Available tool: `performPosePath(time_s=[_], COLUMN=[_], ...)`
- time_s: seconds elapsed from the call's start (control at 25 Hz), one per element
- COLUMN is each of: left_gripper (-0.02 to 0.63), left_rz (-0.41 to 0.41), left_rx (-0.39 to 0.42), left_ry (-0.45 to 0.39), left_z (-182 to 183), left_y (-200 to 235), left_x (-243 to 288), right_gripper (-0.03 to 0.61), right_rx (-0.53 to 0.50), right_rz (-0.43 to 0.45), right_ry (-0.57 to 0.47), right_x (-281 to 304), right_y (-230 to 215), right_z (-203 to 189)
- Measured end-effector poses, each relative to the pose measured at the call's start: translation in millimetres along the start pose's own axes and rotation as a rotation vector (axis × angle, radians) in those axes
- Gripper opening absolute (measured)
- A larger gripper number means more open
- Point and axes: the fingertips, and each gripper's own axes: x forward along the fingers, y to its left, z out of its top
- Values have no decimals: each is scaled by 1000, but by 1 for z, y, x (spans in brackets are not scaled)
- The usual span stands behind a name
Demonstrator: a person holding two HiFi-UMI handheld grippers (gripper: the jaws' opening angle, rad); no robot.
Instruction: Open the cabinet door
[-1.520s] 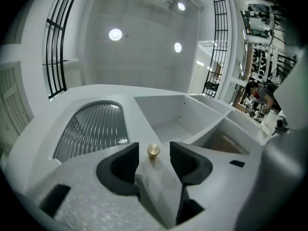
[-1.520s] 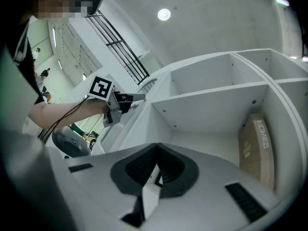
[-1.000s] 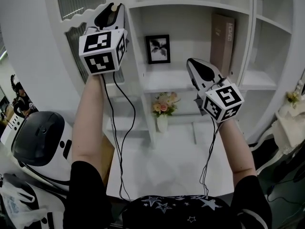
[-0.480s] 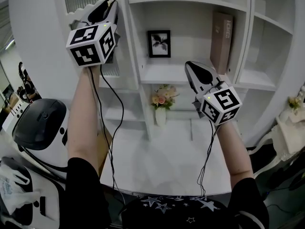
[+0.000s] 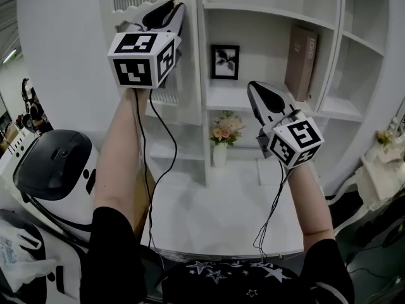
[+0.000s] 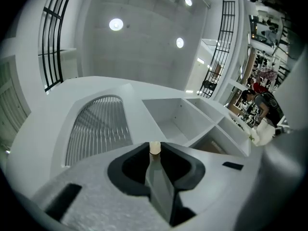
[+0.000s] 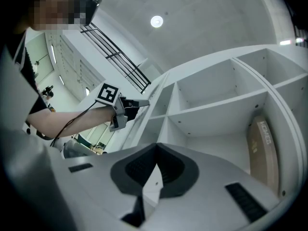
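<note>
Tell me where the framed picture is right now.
In the head view, the framed picture stands on a white shelf near centre, left of the tan book and above the flowers.

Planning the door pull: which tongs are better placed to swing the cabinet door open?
Left. The left tongs sit at the cabinet door, tips closed on its small knob. The right tongs are shut, empty, out in front of the open shelves, away from the door.
</note>
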Motion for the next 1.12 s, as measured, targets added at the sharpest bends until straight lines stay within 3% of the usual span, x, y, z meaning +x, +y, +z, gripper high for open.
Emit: performPosePath(time_s=[0.64,1.12], left_gripper=[78,84], left_rz=[-188,-315], left_rx=[-119,-167], left_ry=[-107,-184], left_z=[40,67], left_y=[18,63], left_x=[-71,-149], right_gripper=[6,6], right_rx=[-71,-69], right_rz=[-58,-98], right_ry=[19,29], right_x=[12,32], right_y=[78,152], right_z=[28,37])
